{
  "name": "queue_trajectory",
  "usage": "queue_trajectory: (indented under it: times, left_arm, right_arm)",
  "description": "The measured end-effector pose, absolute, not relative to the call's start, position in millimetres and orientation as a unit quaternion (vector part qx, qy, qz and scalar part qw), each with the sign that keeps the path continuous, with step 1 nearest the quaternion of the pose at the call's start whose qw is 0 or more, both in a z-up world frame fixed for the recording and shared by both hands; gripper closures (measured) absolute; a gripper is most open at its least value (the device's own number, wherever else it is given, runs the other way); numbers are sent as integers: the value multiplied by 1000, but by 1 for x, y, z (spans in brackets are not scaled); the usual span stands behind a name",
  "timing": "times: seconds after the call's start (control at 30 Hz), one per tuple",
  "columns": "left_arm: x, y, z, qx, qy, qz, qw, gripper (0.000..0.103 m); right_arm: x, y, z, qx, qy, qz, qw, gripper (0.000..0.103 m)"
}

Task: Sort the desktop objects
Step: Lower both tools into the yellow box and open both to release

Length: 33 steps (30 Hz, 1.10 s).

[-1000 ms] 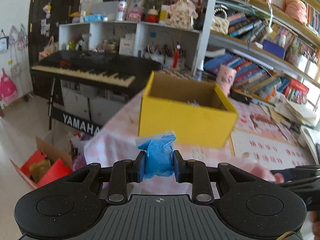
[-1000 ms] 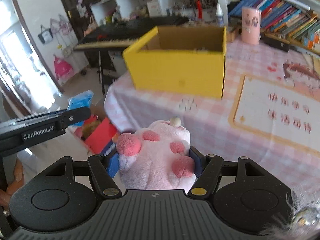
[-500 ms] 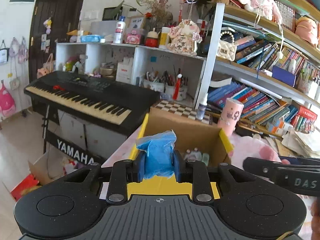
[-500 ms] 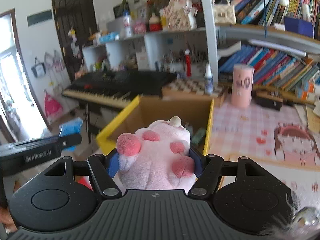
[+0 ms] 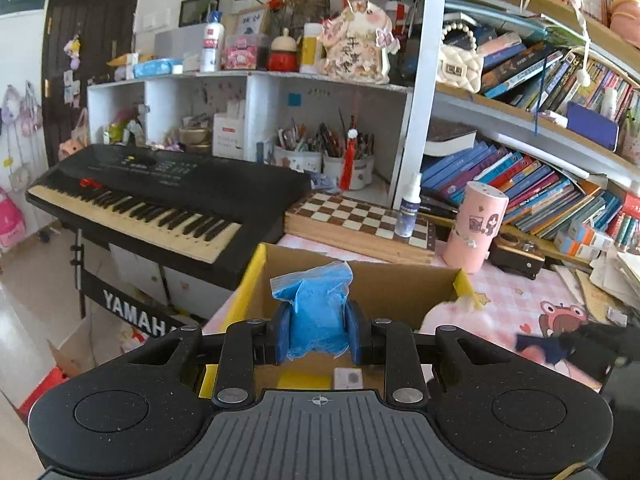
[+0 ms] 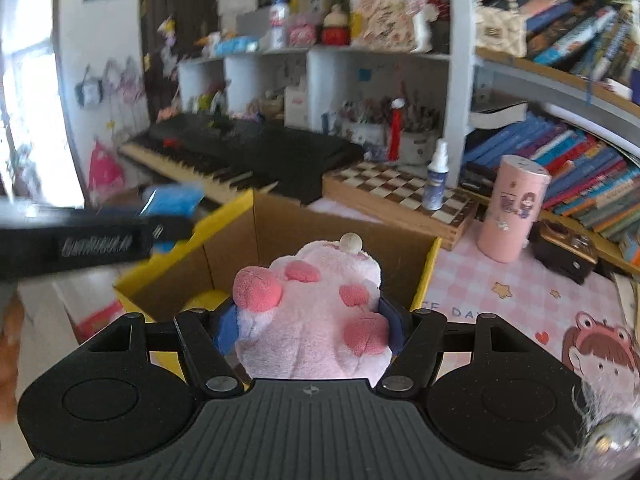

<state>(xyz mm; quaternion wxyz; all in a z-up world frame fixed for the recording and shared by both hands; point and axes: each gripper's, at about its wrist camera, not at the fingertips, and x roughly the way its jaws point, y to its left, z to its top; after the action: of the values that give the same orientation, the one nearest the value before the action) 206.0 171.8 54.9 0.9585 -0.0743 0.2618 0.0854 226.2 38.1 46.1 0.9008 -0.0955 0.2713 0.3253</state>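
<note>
My left gripper (image 5: 319,334) is closed on a crumpled blue bag (image 5: 316,312); both pads press its sides, and the bag stands upright between them with its top edge toward 12 o'clock. My right gripper (image 6: 308,330) is opened wide around a pink plush paw (image 6: 312,312) and clamps it from both sides; the pink toe pads face the camera. The yellow cardboard box (image 5: 256,276) sits open on the pink checked tablecloth (image 5: 504,308). In the left wrist view the bag is over the box opening, with small items on the box floor at 6 o'clock below it. In the right wrist view the plush is over the box (image 6: 432,268) near its right wall, and the left gripper with its bag (image 6: 172,200) appears blurred at 9 o'clock. A pink cylinder (image 6: 512,212) stands on the table at 2 o'clock, beside a chessboard (image 6: 400,196).
</note>
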Motion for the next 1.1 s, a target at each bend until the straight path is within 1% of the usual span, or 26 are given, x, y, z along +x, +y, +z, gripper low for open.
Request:
queue_trajectory:
  times: [0.37, 0.67, 0.8, 0.9, 1.03, 1.1]
  left_arm:
    - [259, 159, 25, -82, 317, 76, 942, 76]
    - [277, 151, 9, -66, 352, 69, 931, 76]
    - [279, 148, 3, -65, 362, 67, 927, 75]
    - [276, 144, 3, -53, 352, 71, 932, 72]
    - [267, 139, 12, -30, 325, 88, 941, 57]
    - [259, 139, 20, -29, 309, 88, 946, 51]
  right_arm:
    - [257, 52, 13, -179, 296, 363, 865, 37]
    - [267, 52, 2, -191, 313, 386, 847, 36]
    - [270, 52, 0, -186, 311, 389, 847, 34]
    - [271, 54, 0, -185, 310, 389, 848, 32]
    - [269, 53, 1, -180, 309, 389, 849, 29]
    - [266, 51, 4, -178, 305, 385, 853, 25]
